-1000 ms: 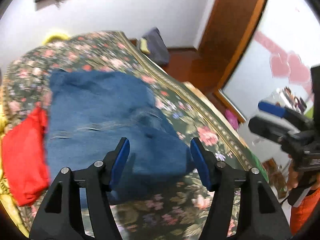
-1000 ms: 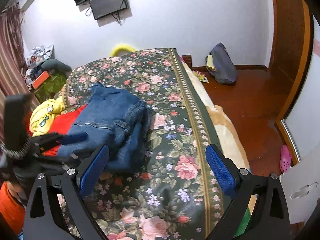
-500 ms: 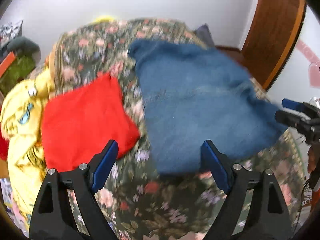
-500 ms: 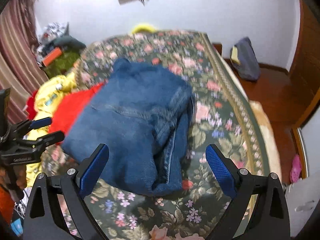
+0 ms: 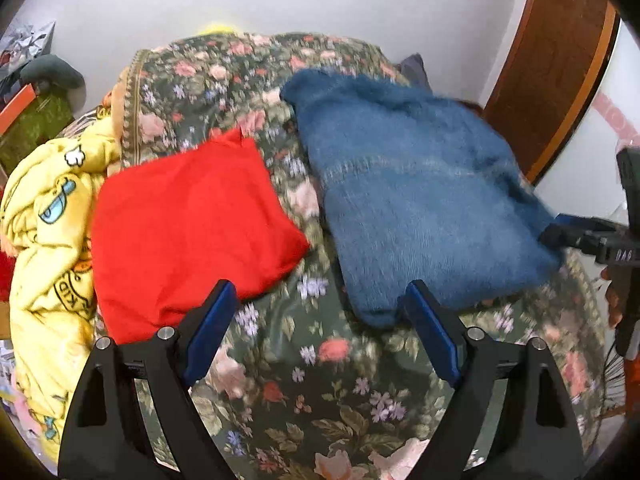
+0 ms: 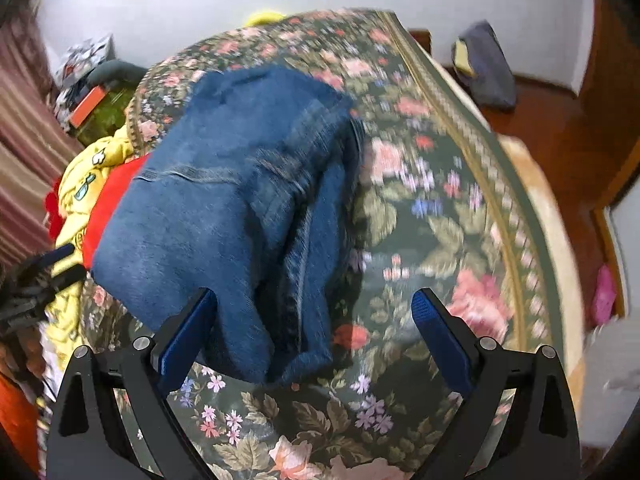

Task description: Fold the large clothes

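Folded blue jeans [image 5: 416, 192] lie on the floral bedspread [image 5: 304, 364]; in the right wrist view the jeans [image 6: 236, 208] show their stacked folds facing me. My left gripper [image 5: 320, 328] is open and empty, above the bedspread between the jeans and a folded red garment [image 5: 188, 228]. My right gripper [image 6: 316, 340] is open and empty, just in front of the near edge of the jeans. The right gripper also shows in the left wrist view [image 5: 588, 236] at the right end of the jeans.
A yellow printed garment [image 5: 44, 248] is heaped left of the red one. The bed's right edge [image 6: 536, 216] drops to a wooden floor with a grey bag [image 6: 484, 64]. Clutter [image 6: 88, 84] sits by the far left wall. A wooden door [image 5: 552, 64] stands right.
The left view has swung left, bringing the red and yellow garments into view. The right gripper has come closer to the jeans. Both grippers stay open.
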`<action>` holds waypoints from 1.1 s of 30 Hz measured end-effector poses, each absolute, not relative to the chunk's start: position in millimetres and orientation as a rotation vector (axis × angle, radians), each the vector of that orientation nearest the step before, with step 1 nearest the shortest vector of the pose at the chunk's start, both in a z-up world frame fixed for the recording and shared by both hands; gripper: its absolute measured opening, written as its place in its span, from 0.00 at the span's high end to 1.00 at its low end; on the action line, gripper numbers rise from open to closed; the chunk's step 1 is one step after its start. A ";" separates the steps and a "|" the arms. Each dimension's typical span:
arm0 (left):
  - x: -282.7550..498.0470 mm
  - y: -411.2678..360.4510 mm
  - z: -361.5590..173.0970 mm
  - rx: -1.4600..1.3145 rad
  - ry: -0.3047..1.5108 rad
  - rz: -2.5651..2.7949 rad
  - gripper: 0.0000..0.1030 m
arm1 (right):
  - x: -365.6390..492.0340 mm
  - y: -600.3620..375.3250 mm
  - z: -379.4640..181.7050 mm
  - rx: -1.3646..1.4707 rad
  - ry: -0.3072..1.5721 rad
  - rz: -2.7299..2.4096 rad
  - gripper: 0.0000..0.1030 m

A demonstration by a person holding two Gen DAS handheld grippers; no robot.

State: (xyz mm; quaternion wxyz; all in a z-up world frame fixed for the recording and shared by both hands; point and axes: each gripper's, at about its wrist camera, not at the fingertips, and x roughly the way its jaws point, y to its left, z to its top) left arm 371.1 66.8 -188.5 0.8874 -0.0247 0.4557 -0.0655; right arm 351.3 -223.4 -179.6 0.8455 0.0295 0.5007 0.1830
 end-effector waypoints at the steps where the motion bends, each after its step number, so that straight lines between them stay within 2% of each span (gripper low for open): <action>1: 372.9 68.4 -184.6 -0.057 0.942 -0.137 0.16 | 352.9 -220.9 -174.9 0.051 1.040 0.395 0.06; 5: 396.9 72.5 -168.8 -0.045 0.921 -0.124 0.16 | 366.3 -215.2 -157.6 0.064 0.995 0.436 0.06; 10: 435.3 70.0 -175.7 -0.108 0.961 -0.182 0.16 | 396.8 -207.1 -166.4 0.133 1.027 0.473 0.06; 24: 526.2 78.2 -270.6 -0.557 1.232 -0.425 0.16 | 459.2 -215.1 -247.8 0.355 1.306 0.577 0.06; 33: 542.5 67.6 -283.0 -0.596 1.240 -0.454 0.14 | 467.8 -198.3 -246.7 0.333 1.267 0.632 0.05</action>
